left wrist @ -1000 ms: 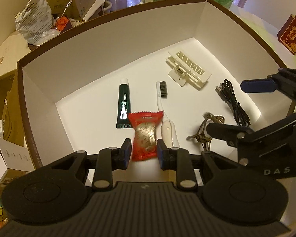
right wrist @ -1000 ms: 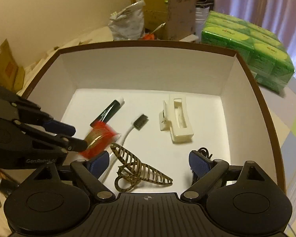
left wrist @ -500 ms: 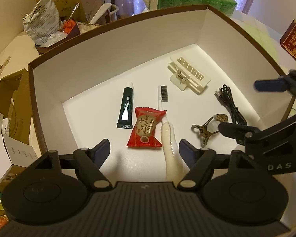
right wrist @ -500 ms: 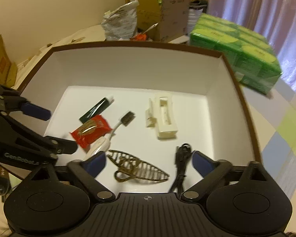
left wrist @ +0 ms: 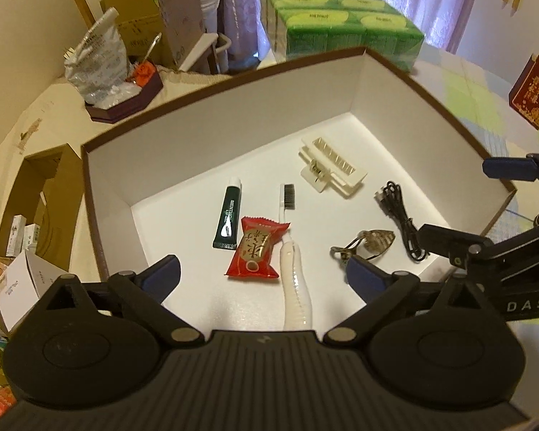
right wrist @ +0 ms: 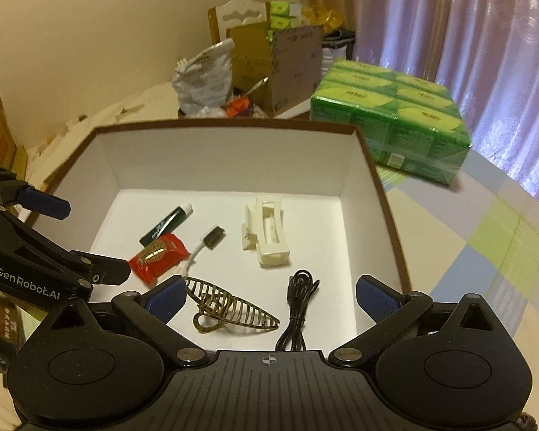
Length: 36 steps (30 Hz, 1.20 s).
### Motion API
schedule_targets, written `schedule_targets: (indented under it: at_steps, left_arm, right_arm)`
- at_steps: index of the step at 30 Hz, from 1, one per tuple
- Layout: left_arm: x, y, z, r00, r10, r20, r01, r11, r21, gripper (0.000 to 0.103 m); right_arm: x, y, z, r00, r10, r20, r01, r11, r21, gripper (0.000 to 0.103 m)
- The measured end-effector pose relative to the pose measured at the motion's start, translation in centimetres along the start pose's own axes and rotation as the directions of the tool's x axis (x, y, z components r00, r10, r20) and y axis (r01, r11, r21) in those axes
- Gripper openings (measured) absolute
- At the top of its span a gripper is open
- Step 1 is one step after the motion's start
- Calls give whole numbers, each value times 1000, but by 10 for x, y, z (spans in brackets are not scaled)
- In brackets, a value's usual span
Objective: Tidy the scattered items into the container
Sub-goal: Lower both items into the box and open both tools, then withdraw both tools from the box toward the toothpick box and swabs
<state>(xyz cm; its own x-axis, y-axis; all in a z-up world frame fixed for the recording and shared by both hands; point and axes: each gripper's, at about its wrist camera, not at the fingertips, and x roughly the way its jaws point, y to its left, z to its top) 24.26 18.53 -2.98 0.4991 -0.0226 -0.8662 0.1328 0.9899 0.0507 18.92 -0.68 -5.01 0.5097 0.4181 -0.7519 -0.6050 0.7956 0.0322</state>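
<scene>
both tongs were held spread wide and empty above the white-lined box (left wrist: pixel 212 136): the left gripper (left wrist: pixel 266 280) over the red snack packet (left wrist: pixel 257 249) and toothbrush (left wrist: pixel 291 251), the right gripper (right wrist: pixel 269 296) over the bronze hair clip (right wrist: pixel 230 309) and black cable (right wrist: pixel 298 309). the green tube (left wrist: pixel 228 224) and cream hair claw (left wrist: pixel 332 168) lay farther in. the toothbrush handle's end was hidden, seemingly behind the left gripper body.

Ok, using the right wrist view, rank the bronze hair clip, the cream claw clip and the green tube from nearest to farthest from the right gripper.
1. Bronze hair clip, just ahead, by the left finger.
2. Cream claw clip, mid-box, centre.
3. Green tube, farther back, left.

Right gripper is open.
</scene>
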Motion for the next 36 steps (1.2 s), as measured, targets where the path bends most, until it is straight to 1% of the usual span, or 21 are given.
schedule_targets:
  at_steps: [7,13,17,24,31,36]
  left_arm:
    - [-27,-13,-7,999,16,37,-15,1000,-15,100]
    - [-49,-28,-26,998,13,56,-11,999,-39,102]
    - [-58,-39,-43,999,-4,48,6,999,-48,102]
    - [-70,-58,-67,999,-13,33,15,998,-57,102]
    - [-77,-86,-81,999,-36,34,38,998,-45,102]
    - [-81,-106,-90,998,-54,33,55,998,-18,102]
  right_arm:
    - [-27,-6,-9,999,2,41,-2,1000,18,103]
    - [-52,-11,-25,998,17,66,-19,999,30,103]
    - [-68,-15,-41,997,25,69,-27,999,42,103]
    - [-94,-22,-71,997,30,66,-35,997,73,103]
    - [-121,-35,-103,998,9,60,-16,993,115,103]
    - [-139,-47,-127,999,-13,48,6,988,152,103]
